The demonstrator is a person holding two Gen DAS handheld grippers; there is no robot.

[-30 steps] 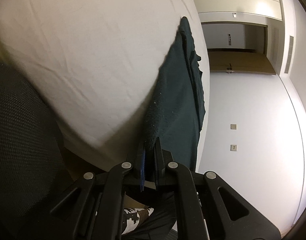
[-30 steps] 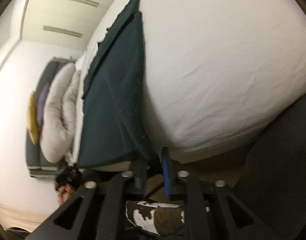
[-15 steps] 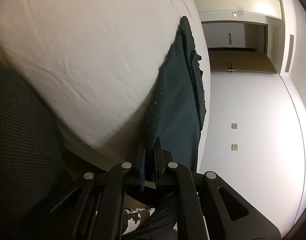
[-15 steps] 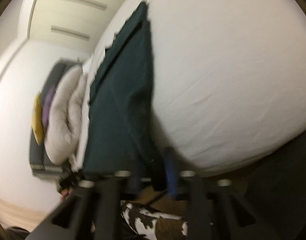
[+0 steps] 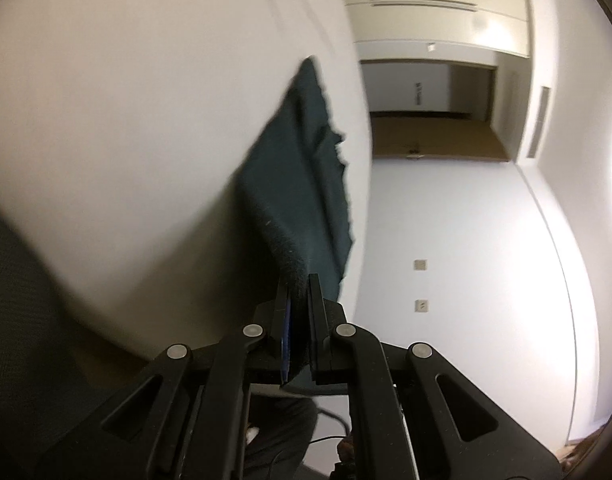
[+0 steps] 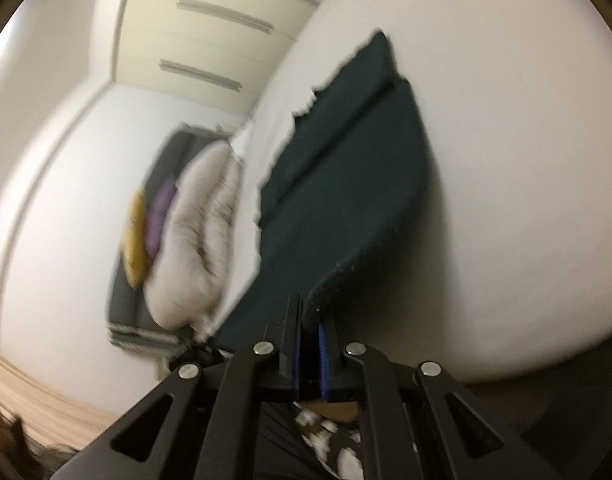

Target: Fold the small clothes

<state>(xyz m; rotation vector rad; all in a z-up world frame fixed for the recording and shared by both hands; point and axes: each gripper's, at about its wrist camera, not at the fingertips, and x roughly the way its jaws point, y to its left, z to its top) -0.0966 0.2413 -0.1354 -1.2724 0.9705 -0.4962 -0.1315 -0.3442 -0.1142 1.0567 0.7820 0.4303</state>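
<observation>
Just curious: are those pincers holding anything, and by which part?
Yes. Each hand-held gripper, left and right, pinches a near corner of the dark green cloth.

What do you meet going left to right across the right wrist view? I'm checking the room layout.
Yellow cushion → purple cushion → rolled white duvet → dark green cloth → white bed sheet.

Fuzzy matt teal cloth (image 5: 301, 184); smooth white bedsheet (image 5: 145, 120); matt black plastic tongs (image 5: 298, 280).

Dark teal cloth (image 6: 346, 184) on white sheet (image 6: 506, 160); yellow cushion (image 6: 134, 236) and purple cushion (image 6: 159, 216) at left.
</observation>
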